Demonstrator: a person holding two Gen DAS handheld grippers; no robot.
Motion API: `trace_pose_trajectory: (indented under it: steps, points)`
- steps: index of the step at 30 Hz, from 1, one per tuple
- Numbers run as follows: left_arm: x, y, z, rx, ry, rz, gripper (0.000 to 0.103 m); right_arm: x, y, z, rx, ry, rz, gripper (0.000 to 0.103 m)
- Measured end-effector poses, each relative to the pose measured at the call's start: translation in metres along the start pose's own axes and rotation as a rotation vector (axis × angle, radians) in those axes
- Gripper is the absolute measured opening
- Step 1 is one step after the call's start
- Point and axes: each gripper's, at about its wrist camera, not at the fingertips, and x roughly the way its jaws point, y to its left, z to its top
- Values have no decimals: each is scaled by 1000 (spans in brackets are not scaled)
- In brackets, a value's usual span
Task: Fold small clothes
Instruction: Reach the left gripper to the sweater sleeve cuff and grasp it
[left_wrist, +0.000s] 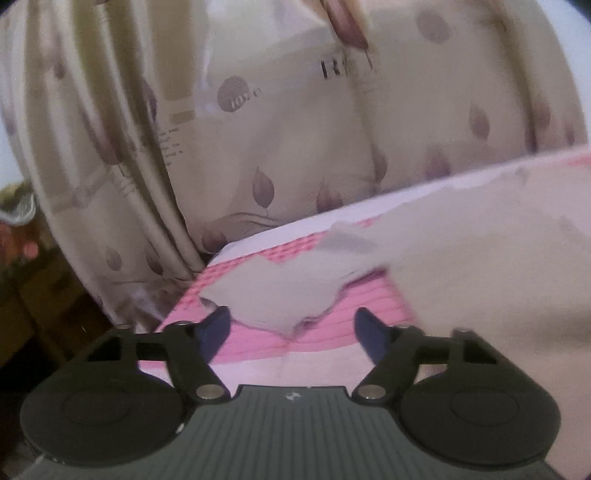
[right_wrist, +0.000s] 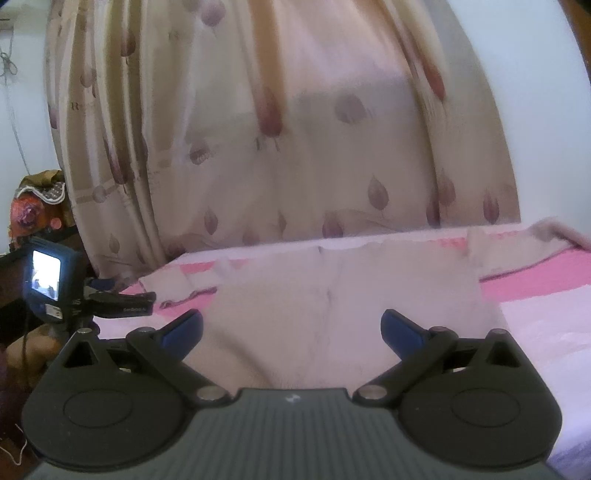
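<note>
A small cream garment (right_wrist: 343, 306) is spread flat on a pink and white bed cover (right_wrist: 546, 273), in front of a leaf-patterned curtain (right_wrist: 295, 147). In the left wrist view, a ragged corner of the garment (left_wrist: 280, 291) lies just ahead of the left gripper (left_wrist: 291, 328), whose jaws are held partly open with nothing gripped. The right gripper (right_wrist: 291, 328) is held over the near edge of the cloth, jaws spread wide and empty. Both grippers are tipped slightly downward. For a neat fold, matching corners are probably best pinched near the edge, a single layer only, and lifted together so the cloth is kept taut.
</note>
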Motion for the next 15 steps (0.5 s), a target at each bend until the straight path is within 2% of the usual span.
trace_pose_trajectory:
  steps: [5, 10, 13, 15]
  points:
    - [39, 11, -14, 127, -8, -34, 72, 16, -9, -4, 26, 45, -7, 103]
    - [72, 15, -18, 225, 6, -130, 72, 34, -13, -7, 53, 95, -12, 103]
    - [88, 10, -21, 292, 17, -149, 71, 42, -13, -11, 54, 113, -13, 103]
    - [101, 14, -21, 291, 32, -154, 50, 46, -12, -12, 51, 125, -17, 103]
